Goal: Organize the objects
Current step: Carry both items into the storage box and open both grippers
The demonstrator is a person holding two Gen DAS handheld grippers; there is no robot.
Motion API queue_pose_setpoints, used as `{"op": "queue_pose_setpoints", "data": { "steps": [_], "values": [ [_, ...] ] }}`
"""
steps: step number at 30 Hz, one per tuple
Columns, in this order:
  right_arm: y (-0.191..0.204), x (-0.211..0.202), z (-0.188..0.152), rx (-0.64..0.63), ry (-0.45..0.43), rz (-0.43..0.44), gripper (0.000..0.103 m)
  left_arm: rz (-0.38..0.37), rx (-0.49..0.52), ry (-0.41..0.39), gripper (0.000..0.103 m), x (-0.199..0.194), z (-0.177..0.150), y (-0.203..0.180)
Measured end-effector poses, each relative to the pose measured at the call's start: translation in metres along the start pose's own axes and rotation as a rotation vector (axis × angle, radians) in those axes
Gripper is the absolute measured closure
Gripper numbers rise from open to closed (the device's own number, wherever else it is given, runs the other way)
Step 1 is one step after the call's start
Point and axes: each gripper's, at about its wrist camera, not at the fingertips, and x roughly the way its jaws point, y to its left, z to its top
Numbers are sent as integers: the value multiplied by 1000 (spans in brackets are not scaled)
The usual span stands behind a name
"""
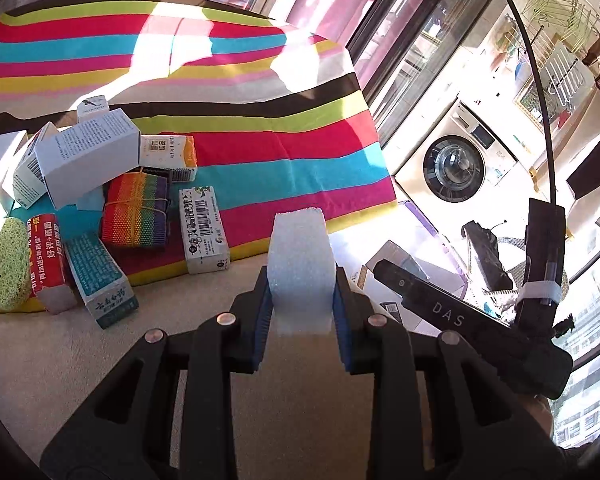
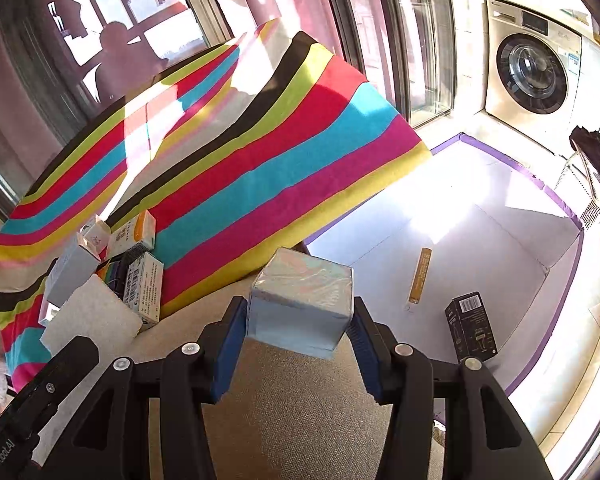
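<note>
My left gripper (image 1: 300, 300) is shut on a white foam sponge block (image 1: 300, 256), held above the beige surface near the striped cloth's front edge. In the right wrist view the same sponge (image 2: 94, 316) shows at lower left. My right gripper (image 2: 300, 328) is shut on a light blue wrapped box (image 2: 302, 296), held above the beige surface beside a white bin (image 2: 540, 248). A pile of small boxes (image 1: 88, 156), a rainbow woven pad (image 1: 136, 210) and a green sponge (image 1: 2, 262) lie on the striped cloth (image 1: 260, 152).
The white bin with purple edging holds a black box (image 2: 471, 326) and an orange tube (image 2: 419, 276). A washing machine (image 2: 532, 76) stands behind it. The right gripper's black body (image 1: 472, 324) shows in the left wrist view. Windows line the back.
</note>
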Motion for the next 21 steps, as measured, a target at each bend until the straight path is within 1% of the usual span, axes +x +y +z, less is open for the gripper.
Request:
{"op": "queue_pose_setpoints", "data": {
  "steps": [3,8,15,17,18,19,20,21],
  "values": [
    [-18,1,5,46,-7,-56,51,-46,14,33,71,17,5,-14],
    [-48,-2,9,136,-16,-141,51,-99,41,79,71,41,11,-36],
    [-86,-9,13,280,-43,-229,51,-148,75,117,71,64,18,-59],
    [-94,-11,14,305,-47,-230,50,-158,82,138,65,70,20,-65],
    [-96,-11,14,312,-47,-234,49,-163,86,146,54,72,21,-66],
    [-98,-11,13,321,-48,-235,44,-160,87,147,43,73,20,-66],
    [-99,-11,13,329,-52,-233,41,-155,85,147,40,73,20,-65],
    [-100,-12,13,335,-56,-237,40,-157,76,145,40,72,20,-63]
  ]
}}
